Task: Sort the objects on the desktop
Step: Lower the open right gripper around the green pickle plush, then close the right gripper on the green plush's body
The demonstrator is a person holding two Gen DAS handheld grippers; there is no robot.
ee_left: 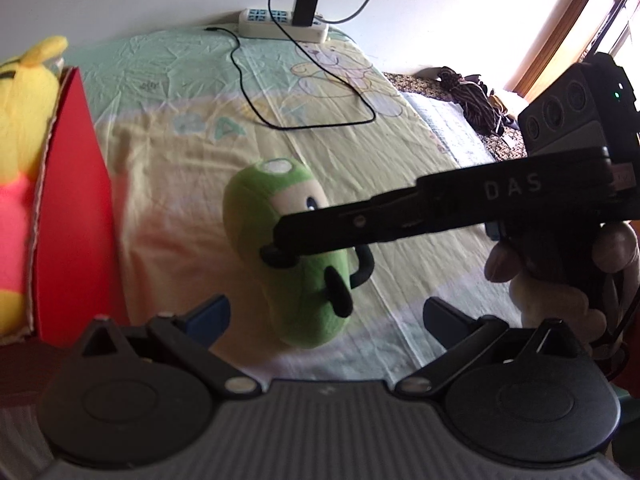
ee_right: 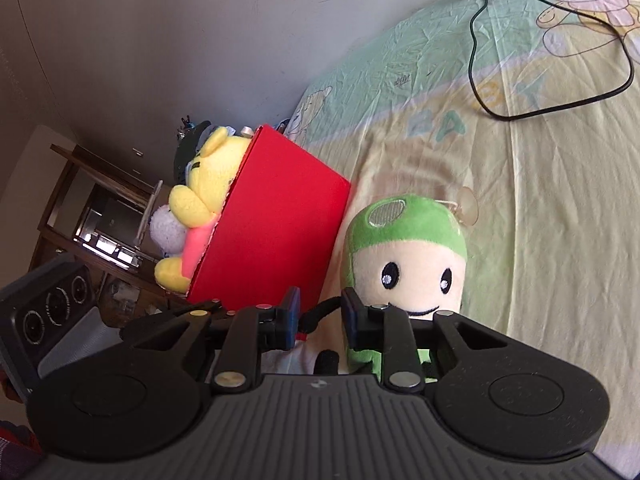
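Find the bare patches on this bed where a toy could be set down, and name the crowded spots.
Free: the sheet between the red box and the black cable; also right of the green plush. Crowded: around the plush, where the right gripper works, and by the power strip.

Black tongs (ee_right: 320, 312) — blue pads, "DAS" lettering
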